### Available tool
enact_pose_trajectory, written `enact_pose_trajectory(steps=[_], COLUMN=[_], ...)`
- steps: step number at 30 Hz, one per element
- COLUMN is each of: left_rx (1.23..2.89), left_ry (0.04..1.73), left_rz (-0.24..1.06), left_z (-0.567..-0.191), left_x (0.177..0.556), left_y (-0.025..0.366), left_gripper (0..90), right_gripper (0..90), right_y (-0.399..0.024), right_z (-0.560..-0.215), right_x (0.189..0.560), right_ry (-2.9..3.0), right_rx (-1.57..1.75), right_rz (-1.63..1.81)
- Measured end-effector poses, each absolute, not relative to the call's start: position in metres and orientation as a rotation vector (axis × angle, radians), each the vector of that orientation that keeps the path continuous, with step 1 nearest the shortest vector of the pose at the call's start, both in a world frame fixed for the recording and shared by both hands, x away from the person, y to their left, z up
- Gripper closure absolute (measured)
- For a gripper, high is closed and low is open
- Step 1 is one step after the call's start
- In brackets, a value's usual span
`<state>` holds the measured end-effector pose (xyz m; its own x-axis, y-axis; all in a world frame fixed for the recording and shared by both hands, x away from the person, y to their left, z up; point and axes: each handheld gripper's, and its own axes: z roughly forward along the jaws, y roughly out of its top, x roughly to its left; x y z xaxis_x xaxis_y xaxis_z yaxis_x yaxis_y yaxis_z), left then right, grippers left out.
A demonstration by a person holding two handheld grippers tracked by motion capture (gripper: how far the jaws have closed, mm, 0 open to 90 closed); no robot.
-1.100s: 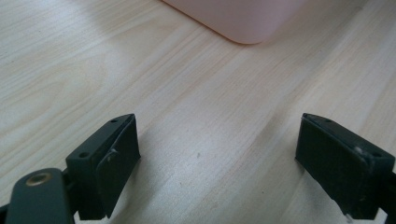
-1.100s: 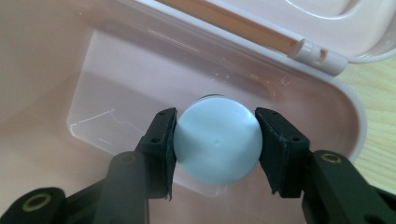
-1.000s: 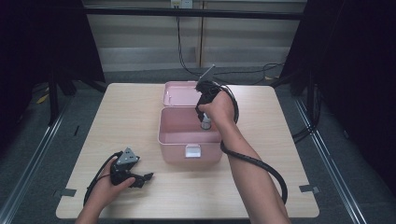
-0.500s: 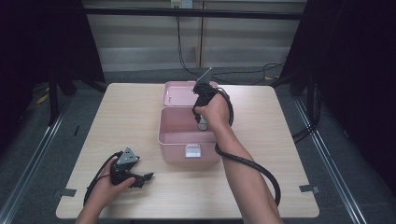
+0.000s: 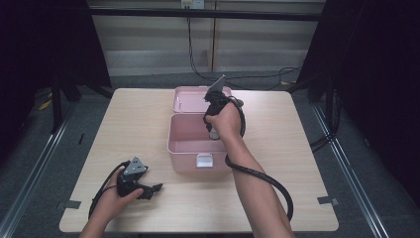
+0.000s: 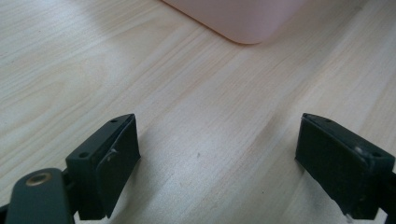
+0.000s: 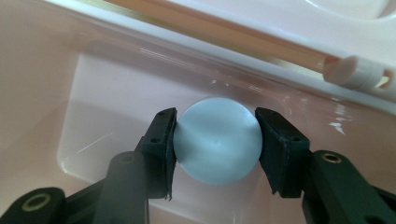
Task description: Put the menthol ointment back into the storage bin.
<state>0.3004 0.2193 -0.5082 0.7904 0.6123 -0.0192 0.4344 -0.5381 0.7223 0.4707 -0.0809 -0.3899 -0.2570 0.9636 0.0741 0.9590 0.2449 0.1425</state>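
An open pink box (image 5: 184,148) stands mid-table with its lid (image 5: 185,99) laid back behind it. My right gripper (image 5: 214,133) points down into the box and is shut on a pale blue round object (image 7: 217,140), with both pads pressed against its sides above the box's pink inner wall (image 7: 70,93). The lid's hinge (image 7: 355,70) shows at the upper right of the right gripper view. My left gripper (image 5: 153,188) rests on the table at the front left, jaws open with nothing between them, and the box's corner (image 6: 243,23) lies ahead of it.
The light wooden table (image 5: 297,148) has bare surface to the left and right of the box. A black cable (image 5: 267,181) trails from the right gripper along the forearm. Dark stands and floor cables surround the table.
The right hand and its gripper have shifted slightly toward the left over the box; the left hand has stayed where it was.
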Motion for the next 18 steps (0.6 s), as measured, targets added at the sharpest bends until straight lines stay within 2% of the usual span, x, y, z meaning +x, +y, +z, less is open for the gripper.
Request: enact_pose_trajectory(steps=[18], left_rx=[2.225], left_ry=[0.773], left_rz=[0.308], left_z=[-0.5082], left_x=[0.3002], left_y=[0.2192], left_gripper=[12.9], right_gripper=[50.7], right_y=[-0.0812], right_z=[-0.3994], right_x=[0.4708], right_ry=[2.419], right_rx=[1.917], right_rz=[0.268])
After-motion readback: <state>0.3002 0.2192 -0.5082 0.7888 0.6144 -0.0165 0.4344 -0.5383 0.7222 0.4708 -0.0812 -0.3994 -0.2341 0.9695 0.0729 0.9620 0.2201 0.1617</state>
